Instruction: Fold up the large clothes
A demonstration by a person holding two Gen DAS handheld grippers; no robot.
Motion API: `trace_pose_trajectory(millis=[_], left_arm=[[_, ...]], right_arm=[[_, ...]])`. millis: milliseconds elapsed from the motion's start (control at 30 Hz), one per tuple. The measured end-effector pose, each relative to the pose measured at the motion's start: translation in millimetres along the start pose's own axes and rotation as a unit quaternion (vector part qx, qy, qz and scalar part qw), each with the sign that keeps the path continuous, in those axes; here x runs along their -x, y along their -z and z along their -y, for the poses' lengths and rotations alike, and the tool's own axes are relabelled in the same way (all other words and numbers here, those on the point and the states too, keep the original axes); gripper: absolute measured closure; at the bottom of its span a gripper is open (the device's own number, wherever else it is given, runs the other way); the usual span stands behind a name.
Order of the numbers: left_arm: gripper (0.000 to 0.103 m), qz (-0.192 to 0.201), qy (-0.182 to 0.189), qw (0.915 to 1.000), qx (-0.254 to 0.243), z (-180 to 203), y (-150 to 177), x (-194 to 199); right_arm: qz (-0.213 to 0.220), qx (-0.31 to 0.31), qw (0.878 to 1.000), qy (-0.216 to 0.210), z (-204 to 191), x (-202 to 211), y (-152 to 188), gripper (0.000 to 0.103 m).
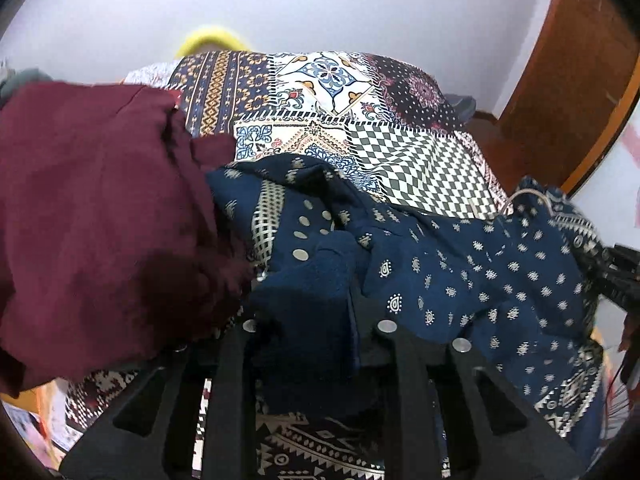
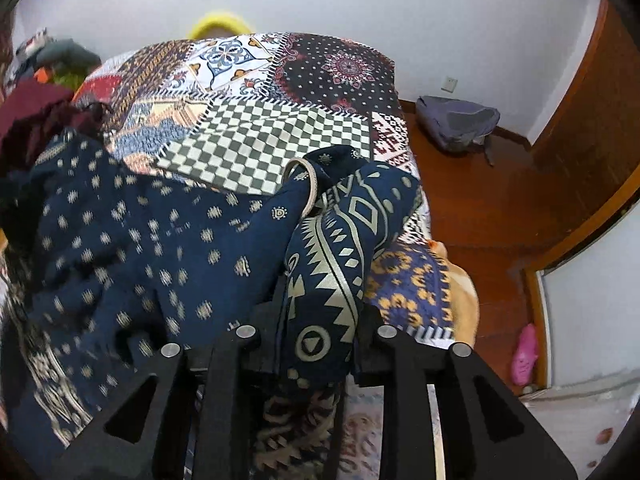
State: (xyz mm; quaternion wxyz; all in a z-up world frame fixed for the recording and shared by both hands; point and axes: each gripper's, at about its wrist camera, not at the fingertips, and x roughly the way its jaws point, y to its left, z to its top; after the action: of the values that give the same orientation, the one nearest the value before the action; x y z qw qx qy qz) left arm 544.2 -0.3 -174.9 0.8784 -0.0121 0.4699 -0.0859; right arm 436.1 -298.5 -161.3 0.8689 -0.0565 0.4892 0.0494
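Both tools are clamped on the same navy printed garment, which is bunched up over the near end of the bed with its patchwork cover. The left tool has a thick fold of the navy cloth pinched between its fingers, and the right tool grips the border end with the big cream zigzag and diamond print (that part bulges up between the fingers like a roll). Between the two, the cloth sags in loose wrinkles across the checkered patch of the cover. A maroon garment lies heaped just to the left, touching the navy one. Past the bed there's something yellow against the white wall, a grey bag on the wooden floor, and a pink slipper by the door.
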Motion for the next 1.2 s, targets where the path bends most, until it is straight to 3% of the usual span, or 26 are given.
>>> trace_pose_trajectory(millis=[133,233,333,400,500,567,733,900,1067,1200], left_arm=[[0.077,0.015,-0.023,0.9996,-0.010,-0.9,5.3,21.3],[0.072,0.035,-0.020,0.9991,-0.017,-4.2,9.5,48.3],[0.052,0.061,-0.035,0.9972,-0.027,-3.8,20.6,79.4],[0.046,0.086,-0.050,0.9940,-0.046,-0.6,34.6,104.3],[0.045,0.092,-0.045,0.9927,-0.063,1.8,56.8,130.7],[0.043,0.086,-0.036,0.9934,-0.066,2.7,69.0,141.2],[0.029,0.062,-0.023,0.9947,-0.078,-1.7,115.7,157.4],[0.029,0.008,-0.024,0.9973,-0.069,-16.5,167.9,146.1],[0.029,-0.049,-0.032,0.9974,-0.042,-39.8,214.5,124.5],[0.029,-0.084,0.003,0.9965,-0.001,-56.5,243.5,114.8]], right_arm=[[0.037,-0.014,0.999,0.023,12.8,36.6,8.7,0.080],[0.067,-0.020,0.997,0.019,17.0,71.7,17.0,0.079],[0.086,-0.010,0.996,0.000,11.6,110.4,31.6,0.078],[0.093,0.003,0.996,-0.010,3.0,133.9,46.0,0.073],[0.105,0.002,0.994,-0.023,-7.7,157.1,69.6,0.056],[0.106,-0.006,0.994,-0.032,-16.0,166.3,87.8,0.048],[0.079,-0.011,0.996,-0.051,-35.6,165.0,126.6,0.048],[0.041,-0.002,0.999,-0.035,-48.7,153.9,165.3,0.048],[0.005,-0.037,0.999,-0.033,-43.0,140.8,199.5,0.048],[-0.006,-0.083,0.995,-0.049,-29.9,136.0,217.0,0.048]])
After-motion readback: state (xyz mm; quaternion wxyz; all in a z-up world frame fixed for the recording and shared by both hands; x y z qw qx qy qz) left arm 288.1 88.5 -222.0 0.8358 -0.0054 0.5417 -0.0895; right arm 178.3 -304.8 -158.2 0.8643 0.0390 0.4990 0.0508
